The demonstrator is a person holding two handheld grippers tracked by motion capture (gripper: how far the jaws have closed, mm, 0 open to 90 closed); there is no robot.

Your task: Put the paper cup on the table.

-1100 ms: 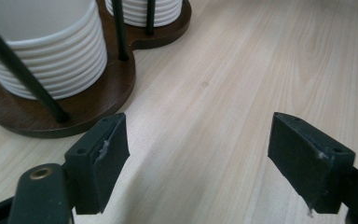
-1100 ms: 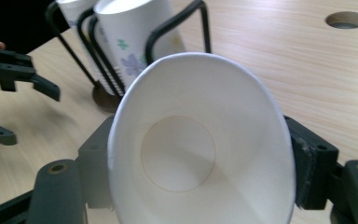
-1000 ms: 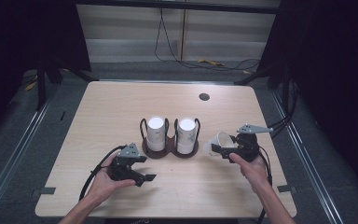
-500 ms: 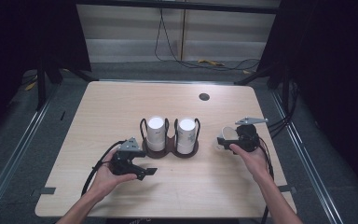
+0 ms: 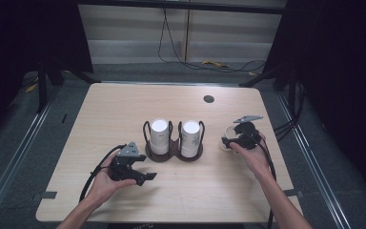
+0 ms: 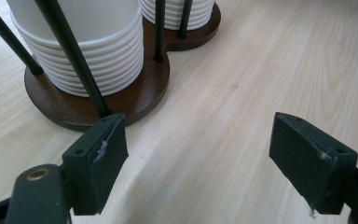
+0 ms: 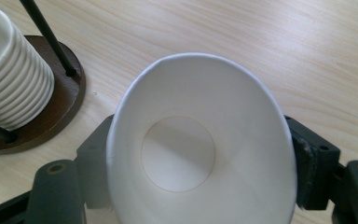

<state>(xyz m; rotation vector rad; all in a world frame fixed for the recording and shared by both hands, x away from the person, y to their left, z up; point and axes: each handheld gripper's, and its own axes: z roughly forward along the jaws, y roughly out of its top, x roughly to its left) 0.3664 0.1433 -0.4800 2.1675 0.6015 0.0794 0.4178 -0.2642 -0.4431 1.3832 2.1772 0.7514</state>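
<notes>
beside held cup (image 7: 200, 154), stacked-cup holder (image 7: 56, 112)

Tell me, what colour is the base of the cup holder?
Dark brown wood; the base shows best in the left gripper view.

In the right gripper view, the white paper cup (image 7: 200, 154) runs off the bottom edge and hides most of both jaws. The ribbed white cup stacks (image 6: 81, 44) in the left gripper view are cut off at the top edge.
</notes>
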